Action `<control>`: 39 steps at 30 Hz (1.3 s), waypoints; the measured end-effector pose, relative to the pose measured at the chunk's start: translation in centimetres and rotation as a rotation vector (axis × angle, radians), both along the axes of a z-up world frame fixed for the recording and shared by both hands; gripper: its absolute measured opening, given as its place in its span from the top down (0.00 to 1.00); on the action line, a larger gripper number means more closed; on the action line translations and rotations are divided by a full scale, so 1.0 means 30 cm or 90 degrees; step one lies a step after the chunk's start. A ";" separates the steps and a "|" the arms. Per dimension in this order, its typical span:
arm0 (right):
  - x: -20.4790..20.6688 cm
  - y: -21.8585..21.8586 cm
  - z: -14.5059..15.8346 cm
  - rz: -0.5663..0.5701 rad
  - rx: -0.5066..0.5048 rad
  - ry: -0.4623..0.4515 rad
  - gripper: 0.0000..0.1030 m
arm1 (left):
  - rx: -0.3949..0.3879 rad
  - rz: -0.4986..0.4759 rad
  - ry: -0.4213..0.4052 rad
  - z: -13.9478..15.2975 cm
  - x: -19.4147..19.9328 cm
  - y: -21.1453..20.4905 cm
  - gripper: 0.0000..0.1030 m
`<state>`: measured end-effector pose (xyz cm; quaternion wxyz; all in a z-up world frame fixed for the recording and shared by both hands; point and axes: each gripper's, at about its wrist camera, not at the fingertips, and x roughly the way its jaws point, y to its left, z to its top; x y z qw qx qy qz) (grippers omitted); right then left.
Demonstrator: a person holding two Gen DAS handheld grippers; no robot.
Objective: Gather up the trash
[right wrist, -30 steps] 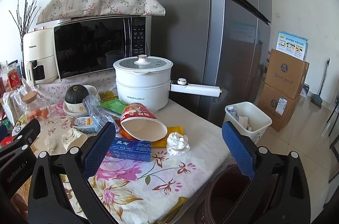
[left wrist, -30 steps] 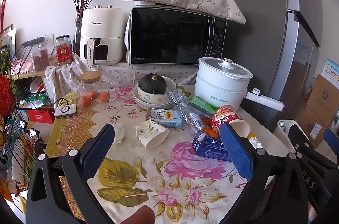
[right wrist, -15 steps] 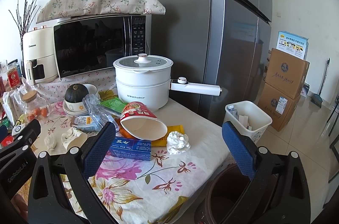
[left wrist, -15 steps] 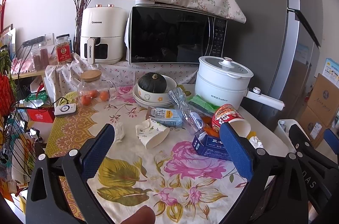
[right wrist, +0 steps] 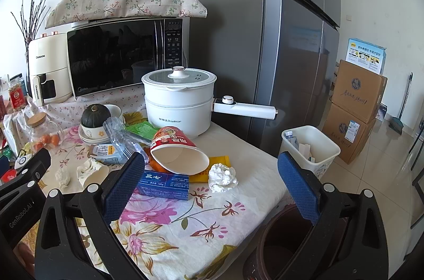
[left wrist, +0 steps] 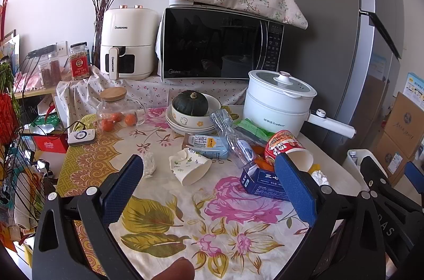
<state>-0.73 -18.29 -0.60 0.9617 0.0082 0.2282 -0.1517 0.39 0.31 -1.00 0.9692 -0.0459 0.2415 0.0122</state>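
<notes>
**Both grippers wide open over the table, trash all still sitting there**

From my seat on the feeds: the left gripper [left wrist: 209, 187] has its blue pads spread far apart with nothing between them, hovering above the flowered tablecloth [left wrist: 164, 216]. The right gripper [right wrist: 212, 184] is the same deal, jaws apart and empty, sitting over the table's right edge. Its right pad lines up in front of the white trash bin [right wrist: 326, 147] on the floor beside the table, and the bin already has a few scraps inside.

Working outward on the left cam: closest to the pads there's a crumpled paper cup [left wrist: 189, 164] lying on its side, mouth facing me, and a small tissue wad [left wrist: 149, 164] just beside the left pad. Behind the cup is a milk carton [left wrist: 206, 146] lying flat, with a squashed clear plastic bottle [left wrist: 232, 138] leaning across it.

Right cam shows the other cluster better: a blue box [right wrist: 164, 183] flat on the cloth right next to the left pad, a red noodle cup [right wrist: 177, 151] tipped over with its open mouth toward me and resting just behind the box, a yellow wrapper [right wrist: 216, 167] poking out under it, and a balled-up white tissue [right wrist: 222, 176] touching that wrapper.

Further back: a green pumpkin [left wrist: 190, 103] in a bowl on stacked plates, a glass jar [left wrist: 115, 109] with small oranges inside, a white electric pot [right wrist: 179, 101] with its handle pointing right, then the microwave [left wrist: 220, 44] under a flowery cover, the air fryer [left wrist: 128, 44], and the grey fridge [right wrist: 265, 41].
</notes>
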 end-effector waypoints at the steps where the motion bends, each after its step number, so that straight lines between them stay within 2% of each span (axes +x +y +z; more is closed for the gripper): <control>1: 0.000 0.001 -0.001 0.000 0.000 0.000 0.07 | 0.000 0.000 0.000 0.001 0.000 0.000 0.06; 39: -0.002 0.001 -0.013 -0.001 -0.002 0.006 0.07 | -0.001 0.000 0.004 -0.016 -0.001 0.001 0.06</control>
